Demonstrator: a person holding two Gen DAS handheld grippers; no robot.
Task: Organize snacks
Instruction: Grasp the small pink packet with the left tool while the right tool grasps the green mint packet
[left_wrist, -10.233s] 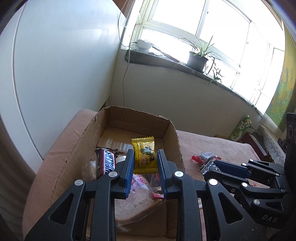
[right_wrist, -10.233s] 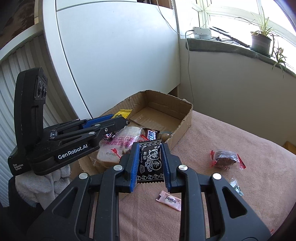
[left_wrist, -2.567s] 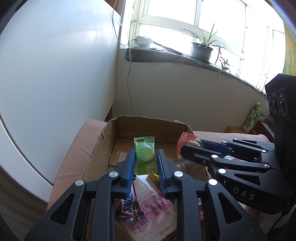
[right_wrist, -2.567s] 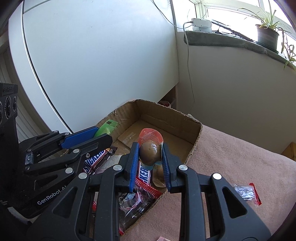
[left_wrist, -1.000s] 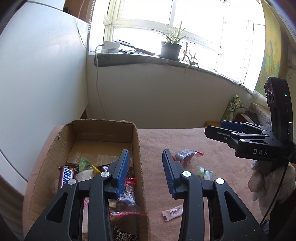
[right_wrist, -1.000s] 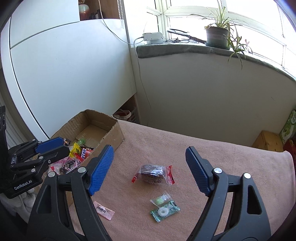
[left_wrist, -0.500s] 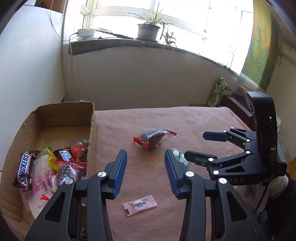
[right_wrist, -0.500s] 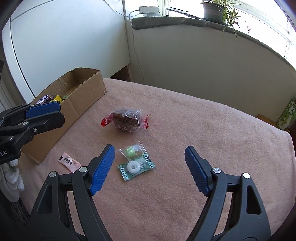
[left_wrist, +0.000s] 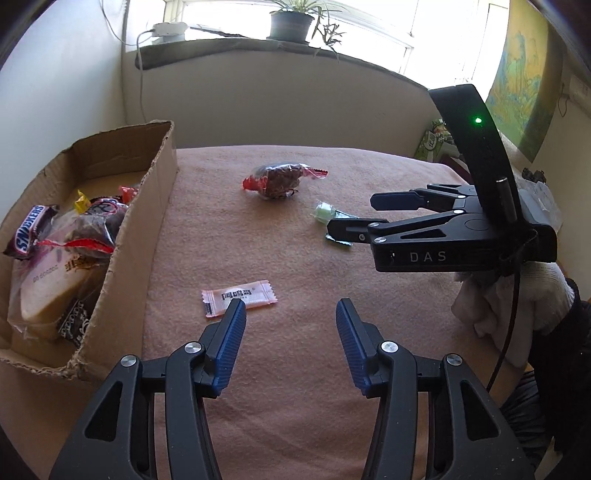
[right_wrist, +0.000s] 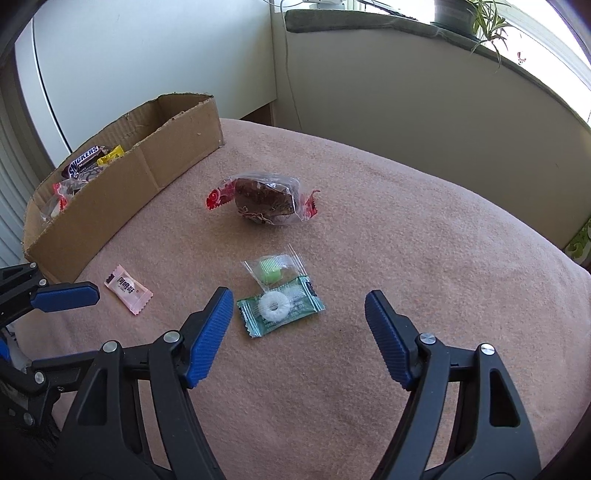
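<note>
A cardboard box (left_wrist: 147, 206) (right_wrist: 155, 162) at the left holds several snacks, among them a Snickers bar (left_wrist: 27, 230). On the pink cloth lie a pink sachet (left_wrist: 239, 297) (right_wrist: 128, 289), a brown cake in clear wrap (left_wrist: 280, 179) (right_wrist: 264, 201), a green candy (left_wrist: 324, 212) (right_wrist: 271, 271) and a teal packet with a white ring (right_wrist: 280, 310). My left gripper (left_wrist: 290, 310) hovers just right of the sachet. Its jaws are opening and hold nothing. My right gripper (right_wrist: 298, 299) (left_wrist: 352, 213) hangs over the teal packet. Its jaws are wide, closing slowly, and touch nothing.
A white-gloved hand (left_wrist: 517, 295) holds the right gripper, and a black cable hangs from it. Behind the table are a beige wall, a windowsill with a potted plant (left_wrist: 288, 22) and a white cabinet (right_wrist: 147, 55). The cloth drops off at the right edge (right_wrist: 554, 266).
The left gripper swung right, away from the box, sank toward the cloth near the pink sachet, and its jaws widened. The right gripper sank over the small packets, jaws slightly narrower.
</note>
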